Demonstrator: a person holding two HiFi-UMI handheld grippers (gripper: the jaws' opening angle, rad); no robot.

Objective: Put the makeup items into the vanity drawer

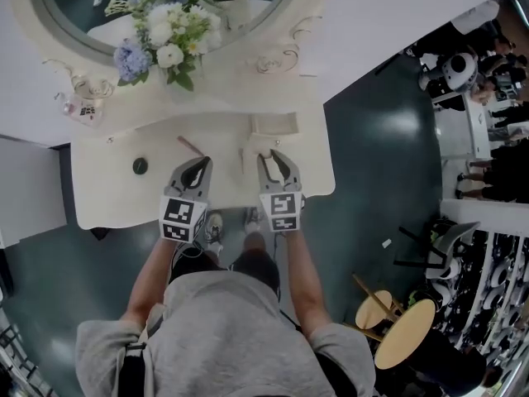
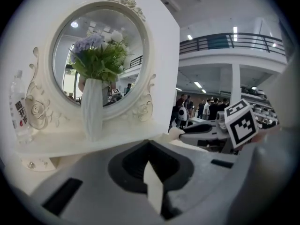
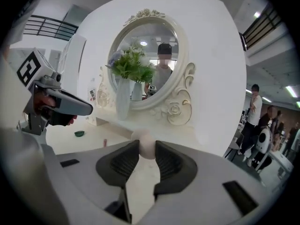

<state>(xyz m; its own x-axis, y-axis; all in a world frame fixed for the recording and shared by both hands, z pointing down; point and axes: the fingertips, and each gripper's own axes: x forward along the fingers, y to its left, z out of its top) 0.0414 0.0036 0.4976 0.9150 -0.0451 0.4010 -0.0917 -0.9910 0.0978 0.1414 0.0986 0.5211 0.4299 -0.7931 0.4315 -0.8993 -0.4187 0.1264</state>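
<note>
- Gripping a pale sponge (image 3: 142,137), the right tongs (image 3: 145,146) are clenched on it, one dark pad pressing each side.
- The sponge is pinkish-cream, smooth and matt, rounded like an egg; its domed top bulges above the pads in the lower middle of the right gripper view.
- In the head view the right tongs sit just right of centre, tips over the cream surface (image 1: 107,197) and just below the drawer (image 1: 275,116).
- The drawer is a small cream box, pulled open, above the right tongs.
- The left tongs (image 2: 149,144) are clenched tip to tip with nothing between them; in the head view they lie just left of the right tongs.
- A thin pink stick (image 1: 192,145) lies aslant on the surface just above the left tongs.
- A small, round, dark green pot (image 1: 140,165) stands on the surface further left, apart from the stick.
- A round mirror (image 1: 62,15) and a vase of flowers (image 1: 165,31) fill the upper left.
</note>
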